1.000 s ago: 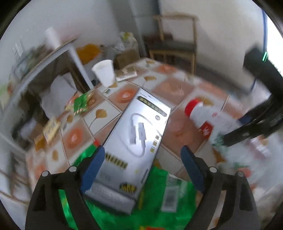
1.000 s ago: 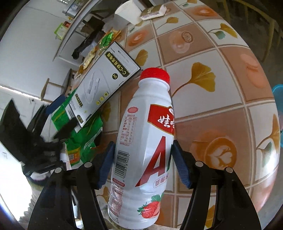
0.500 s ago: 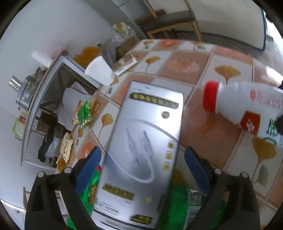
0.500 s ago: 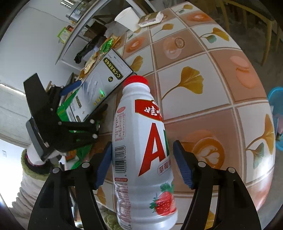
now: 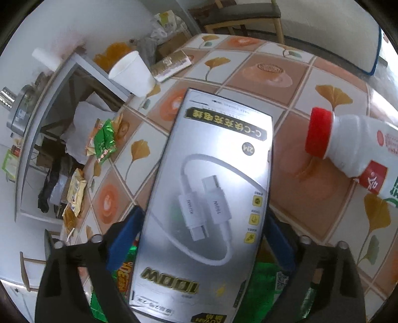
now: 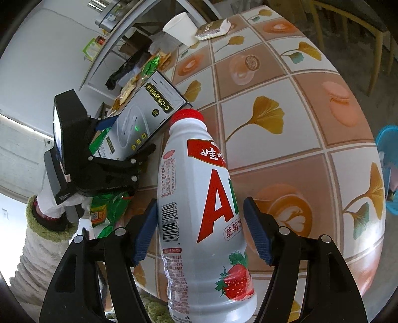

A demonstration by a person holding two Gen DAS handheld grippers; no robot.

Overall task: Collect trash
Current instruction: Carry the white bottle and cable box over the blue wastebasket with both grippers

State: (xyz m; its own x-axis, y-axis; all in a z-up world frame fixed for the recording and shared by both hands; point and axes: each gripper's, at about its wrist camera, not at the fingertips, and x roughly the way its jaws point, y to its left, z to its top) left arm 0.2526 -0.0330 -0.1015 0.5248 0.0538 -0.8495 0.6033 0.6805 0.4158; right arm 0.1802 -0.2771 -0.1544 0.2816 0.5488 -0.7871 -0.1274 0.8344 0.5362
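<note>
A silver cable box (image 5: 209, 188) lies with its near end on a green bag (image 5: 263, 280). My left gripper (image 5: 202, 213) straddles the box, a blue pad by each long side, and its jaws stand as wide as before. The right wrist view shows that gripper (image 6: 134, 134) around the box (image 6: 149, 111) too. A white strawberry-drink bottle (image 6: 206, 211) with a red cap is tilted above the table, and my right gripper (image 6: 200, 202) is shut on its body. The bottle's neck (image 5: 348, 151) reaches in from the right of the left wrist view.
On the tiled tablecloth (image 5: 268, 72) a white paper cup (image 5: 131, 72) and a gold packet (image 5: 171, 64) sit at the far edge. Green (image 5: 104, 139) and yellow (image 5: 77, 188) wrappers lie at the left edge. A chair (image 5: 238, 10) stands beyond, a blue bin (image 6: 388, 171) on the right.
My left gripper has come forward and down over the silver box, which now fills the gap between its pads. The bottle's cap has swung a little to the left in the right gripper.
</note>
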